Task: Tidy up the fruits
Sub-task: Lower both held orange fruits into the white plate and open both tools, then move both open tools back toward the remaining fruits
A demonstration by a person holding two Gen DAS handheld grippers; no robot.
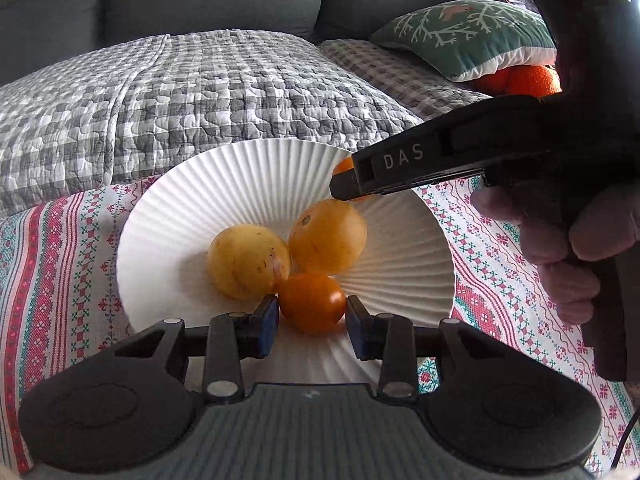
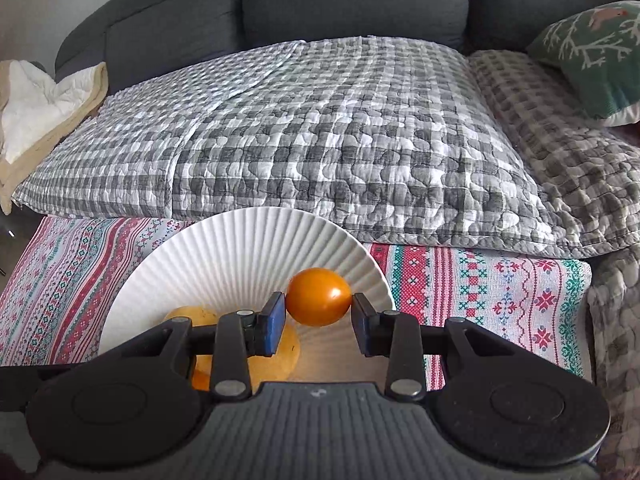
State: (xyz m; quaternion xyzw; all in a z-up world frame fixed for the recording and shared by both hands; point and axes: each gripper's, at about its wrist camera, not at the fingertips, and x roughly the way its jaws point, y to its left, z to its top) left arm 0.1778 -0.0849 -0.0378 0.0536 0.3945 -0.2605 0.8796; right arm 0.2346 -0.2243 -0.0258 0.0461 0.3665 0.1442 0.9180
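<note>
A white pleated plate (image 1: 168,240) sits on a patterned cloth and holds a yellow fruit (image 1: 248,260) and a yellow-orange fruit (image 1: 328,236), touching each other. My left gripper (image 1: 312,309) is shut on a small orange fruit (image 1: 312,300) low over the plate's near side, right against those two. My right gripper (image 1: 348,180) reaches in from the right above the plate's far side. In the right wrist view the right gripper (image 2: 319,305) is shut on another small orange fruit (image 2: 319,296) over the plate (image 2: 224,256). The yellow fruit (image 2: 188,316) shows partly behind its left finger.
A person's hand (image 1: 560,240) grips the right tool's handle. The red and green patterned cloth (image 2: 500,292) covers the table. Behind it a grey checked quilt (image 2: 320,128) lies over a dark sofa. Oranges (image 1: 528,80) sit under a green cushion (image 1: 464,36) at the back right.
</note>
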